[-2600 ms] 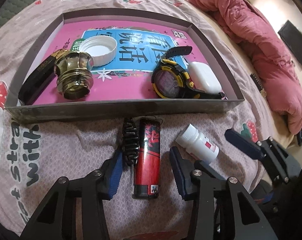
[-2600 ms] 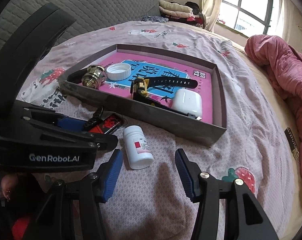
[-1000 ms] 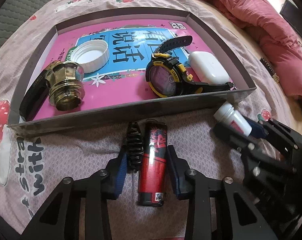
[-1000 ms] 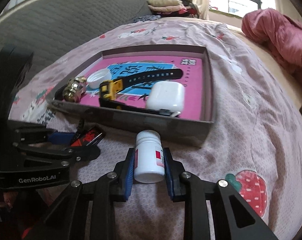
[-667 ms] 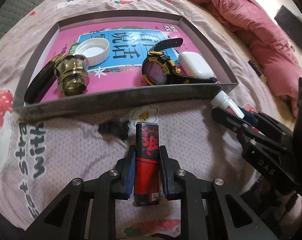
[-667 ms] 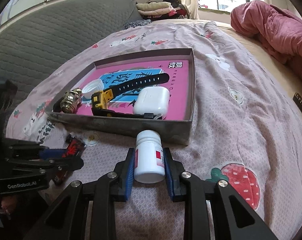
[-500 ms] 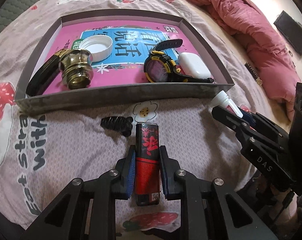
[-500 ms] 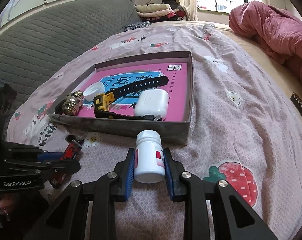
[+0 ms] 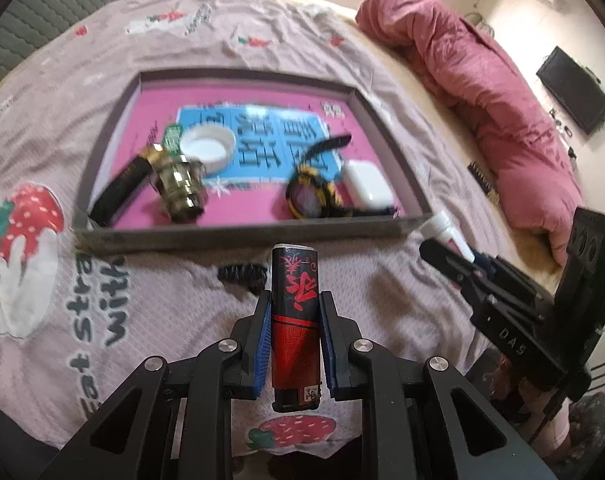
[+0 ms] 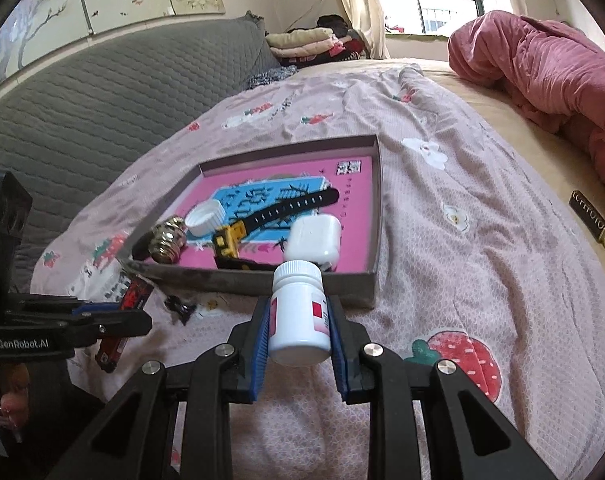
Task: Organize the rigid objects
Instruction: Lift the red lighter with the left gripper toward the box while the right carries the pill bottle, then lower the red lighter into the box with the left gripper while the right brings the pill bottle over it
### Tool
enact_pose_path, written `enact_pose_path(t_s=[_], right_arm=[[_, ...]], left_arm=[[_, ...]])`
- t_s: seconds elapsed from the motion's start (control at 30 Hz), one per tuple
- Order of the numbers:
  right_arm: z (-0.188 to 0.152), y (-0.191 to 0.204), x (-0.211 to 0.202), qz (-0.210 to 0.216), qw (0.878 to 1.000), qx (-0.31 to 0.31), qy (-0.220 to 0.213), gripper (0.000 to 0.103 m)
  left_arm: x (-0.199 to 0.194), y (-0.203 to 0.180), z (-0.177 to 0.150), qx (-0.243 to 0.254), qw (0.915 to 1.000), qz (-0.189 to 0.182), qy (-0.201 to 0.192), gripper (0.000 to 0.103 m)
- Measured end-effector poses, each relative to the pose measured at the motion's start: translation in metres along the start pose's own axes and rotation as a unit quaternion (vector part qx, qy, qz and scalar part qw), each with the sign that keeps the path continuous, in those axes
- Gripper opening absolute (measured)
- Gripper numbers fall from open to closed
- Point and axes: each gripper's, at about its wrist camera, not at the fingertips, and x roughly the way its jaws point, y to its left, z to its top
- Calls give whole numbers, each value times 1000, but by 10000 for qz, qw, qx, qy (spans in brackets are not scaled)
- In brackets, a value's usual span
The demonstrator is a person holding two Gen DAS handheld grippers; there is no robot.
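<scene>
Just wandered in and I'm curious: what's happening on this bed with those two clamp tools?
A person is tidying small items into a shallow box on the bed. The left gripper is shut on a red-and-black lighter, and the right gripper is shut on a white pill bottle. A watch, brass fitting, white cap and earbud case lie inside; a black hair clip lies outside.

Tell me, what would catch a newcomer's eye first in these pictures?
Probably the two held objects: the left hand-held gripper clamps a red-and-black lighter, and the right hand-held gripper clamps a white plastic pill bottle, both above the pink strawberry-print bedsheet. Just beyond lies a shallow grey box with a pink floor, holding a yellow-and-black wristwatch, a brass fitting and a white cap.
</scene>
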Motion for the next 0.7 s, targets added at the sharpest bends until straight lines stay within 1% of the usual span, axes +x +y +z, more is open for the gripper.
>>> enact_pose_path(t_s=[0.1, 0.33, 0.5, 0.7], right_arm=[[5, 4, -4, 28, 10000, -8, -81, 27], [19, 17, -10, 11, 9994, -122, -327, 27], [32, 18, -9, -62, 9988, -140, -467, 27], [48, 14, -2, -219, 9977, -219, -601, 27]], left_arm=[[-9, 1, 10, -36, 9998, 22, -178, 22], [-25, 17, 38, -229, 9982, 45, -546, 22], [-19, 18, 55, -266, 9975, 44, -648, 22], [2, 14, 75, -222, 9975, 67, -669, 22]])
